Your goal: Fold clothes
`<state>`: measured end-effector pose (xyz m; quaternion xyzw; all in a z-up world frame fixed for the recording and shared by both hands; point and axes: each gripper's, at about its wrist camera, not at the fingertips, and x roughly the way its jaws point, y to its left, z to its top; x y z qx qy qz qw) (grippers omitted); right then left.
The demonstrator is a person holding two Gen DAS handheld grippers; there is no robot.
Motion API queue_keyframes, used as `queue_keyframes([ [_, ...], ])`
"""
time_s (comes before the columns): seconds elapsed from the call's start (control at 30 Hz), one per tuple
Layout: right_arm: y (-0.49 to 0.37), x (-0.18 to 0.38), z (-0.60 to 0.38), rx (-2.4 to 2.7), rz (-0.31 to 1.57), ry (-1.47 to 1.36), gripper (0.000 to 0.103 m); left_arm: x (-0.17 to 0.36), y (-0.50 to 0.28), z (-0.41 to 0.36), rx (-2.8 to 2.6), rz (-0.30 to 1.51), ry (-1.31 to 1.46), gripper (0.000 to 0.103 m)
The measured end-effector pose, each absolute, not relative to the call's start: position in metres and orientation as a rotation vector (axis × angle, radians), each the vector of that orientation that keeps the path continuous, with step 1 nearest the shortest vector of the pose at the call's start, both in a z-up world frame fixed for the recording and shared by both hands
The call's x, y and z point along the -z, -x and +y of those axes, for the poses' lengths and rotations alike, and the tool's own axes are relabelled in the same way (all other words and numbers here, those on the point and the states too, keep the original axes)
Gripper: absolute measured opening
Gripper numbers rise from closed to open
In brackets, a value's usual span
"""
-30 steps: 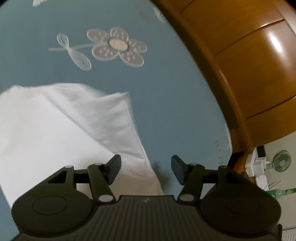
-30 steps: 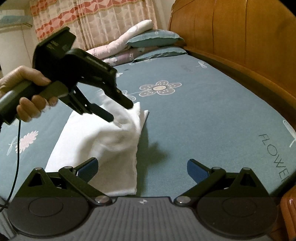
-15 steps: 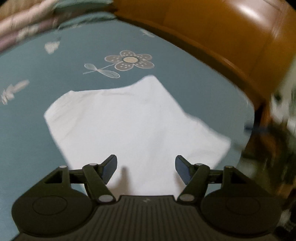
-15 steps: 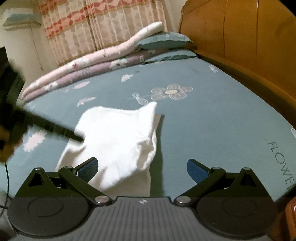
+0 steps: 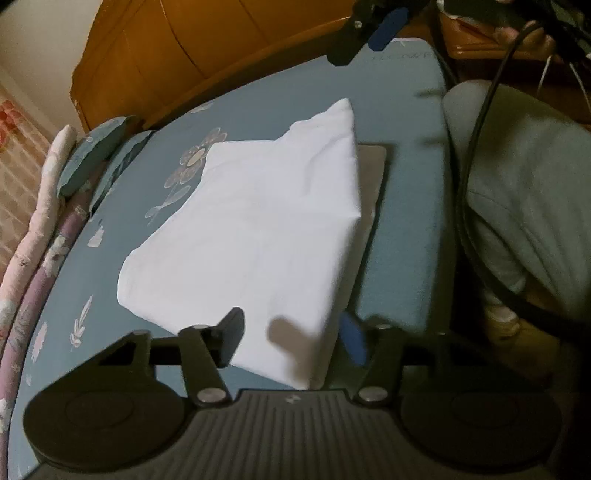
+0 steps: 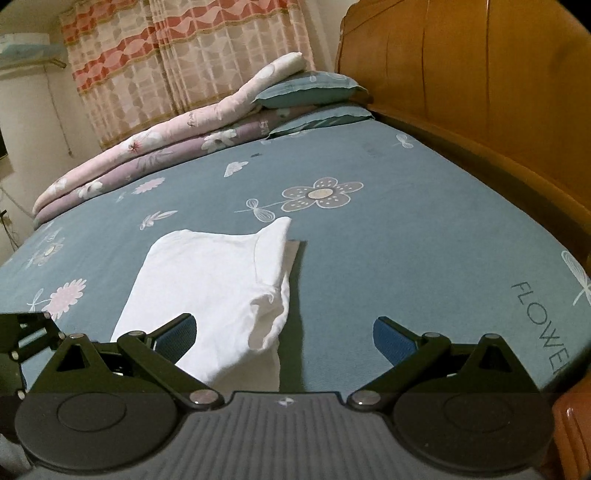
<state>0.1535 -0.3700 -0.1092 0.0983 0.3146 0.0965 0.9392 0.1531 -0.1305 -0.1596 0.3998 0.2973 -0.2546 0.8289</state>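
A white garment (image 5: 258,221) lies folded on the blue flowered bedsheet (image 5: 406,110), with a lower layer showing along its right edge. My left gripper (image 5: 291,338) is open just above the sheet, and the garment's near corner sits between its spread fingers without being pinched. In the right wrist view the same garment (image 6: 214,280) lies ahead and to the left, its bunched corner near the left finger. My right gripper (image 6: 284,332) is open and holds nothing. The right gripper (image 5: 369,33) also shows at the top of the left wrist view.
A wooden headboard (image 6: 480,92) bounds the bed on the right. Rolled quilts (image 6: 166,147) and pillows (image 6: 314,88) lie along the far side under a curtain (image 6: 184,55). A person's grey-trousered leg (image 5: 517,184) and a black cable (image 5: 476,147) are beside the bed edge.
My left gripper swung from above the garment near the headboard round to its other end, low over the sheet. The raised cloth has dropped flat. The right gripper barely moved.
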Motion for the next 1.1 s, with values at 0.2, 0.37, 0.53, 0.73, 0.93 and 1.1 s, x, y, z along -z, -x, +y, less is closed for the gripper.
queue_keyframes([
  [0.2,-0.152,0.107,-0.366,-0.209,0.643,-0.188,0.103,0.168,-0.153,-0.132,0.548,0.624,-0.929,0.036],
  [0.37,-0.153,0.109,-0.366,-0.21,0.648,-0.199,0.103,0.178,-0.148,-0.125,0.562,0.619,-1.028,0.035],
  [0.53,-0.152,0.109,-0.364,-0.219,0.652,-0.205,0.103,0.171,-0.145,-0.115,0.561,0.595,-0.976,0.007],
  [0.73,-0.152,0.108,-0.377,-0.228,0.655,-0.268,0.103,0.162,-0.147,-0.097,0.582,0.696,-0.844,0.013],
  [0.93,-0.165,0.1,-0.392,-0.313,0.652,-0.422,0.096,0.117,-0.16,-0.075,0.656,0.769,-0.632,0.025],
  [1.1,-0.19,0.102,-0.367,-0.516,0.666,-0.512,0.094,0.099,-0.201,-0.062,0.554,0.757,-0.41,0.049],
])
